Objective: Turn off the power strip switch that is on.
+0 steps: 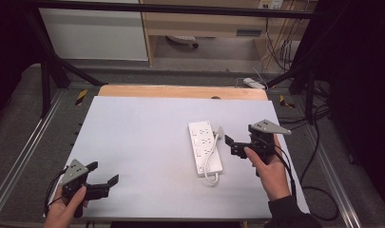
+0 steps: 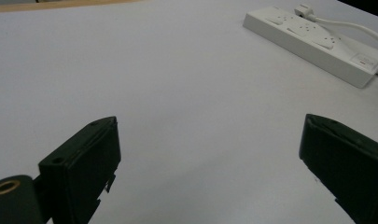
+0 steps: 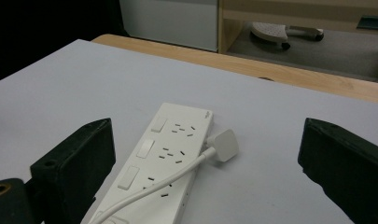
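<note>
The white plastic three-socket power strip point(image 1: 205, 147) lay flat on the pale matte table sheet point(image 1: 142, 142), just left of the right gripper point(image 1: 229, 144), whose jaws stood wide apart and empty. Its white cord point(image 1: 210, 164) looped across the strip, and the square white plug point(image 3: 222, 144) rested beside the far sockets; the right gripper view showed the rocker switches. Nothing lay between jaws and strip. The left gripper point(image 1: 104, 176), also spread wide, sat well apart, near the sheet's front edge.
</note>
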Tool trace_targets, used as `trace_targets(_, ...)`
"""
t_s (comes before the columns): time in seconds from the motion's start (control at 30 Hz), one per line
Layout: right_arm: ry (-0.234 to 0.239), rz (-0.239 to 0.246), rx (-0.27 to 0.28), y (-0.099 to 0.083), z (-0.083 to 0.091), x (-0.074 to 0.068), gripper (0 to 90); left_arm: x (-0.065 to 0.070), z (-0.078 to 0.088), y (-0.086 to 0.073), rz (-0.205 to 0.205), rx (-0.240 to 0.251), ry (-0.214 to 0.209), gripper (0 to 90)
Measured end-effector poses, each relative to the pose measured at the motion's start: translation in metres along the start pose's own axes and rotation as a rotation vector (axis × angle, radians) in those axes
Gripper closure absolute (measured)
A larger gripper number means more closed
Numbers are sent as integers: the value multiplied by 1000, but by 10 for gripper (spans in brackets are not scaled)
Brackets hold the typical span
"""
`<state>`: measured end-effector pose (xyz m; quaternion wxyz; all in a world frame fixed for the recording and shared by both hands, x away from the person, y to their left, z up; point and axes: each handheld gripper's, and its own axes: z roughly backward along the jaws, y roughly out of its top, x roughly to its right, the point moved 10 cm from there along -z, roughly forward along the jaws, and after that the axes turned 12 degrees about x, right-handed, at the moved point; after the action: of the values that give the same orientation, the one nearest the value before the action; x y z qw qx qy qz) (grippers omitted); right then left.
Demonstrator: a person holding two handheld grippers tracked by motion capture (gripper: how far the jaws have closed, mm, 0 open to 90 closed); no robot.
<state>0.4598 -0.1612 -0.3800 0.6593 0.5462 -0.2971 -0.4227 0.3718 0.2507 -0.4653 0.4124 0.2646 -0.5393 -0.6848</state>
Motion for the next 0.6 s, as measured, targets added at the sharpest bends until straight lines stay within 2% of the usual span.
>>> trace_targets(0.4, 7, 19, -23, 3, -9, -2, 41, 0, 0, 0, 3, 1, 1, 53)
trace_targets(0.6, 42, 24, -13, 5, -15, -9, 33, 0, 0, 0, 2, 0, 0, 53)
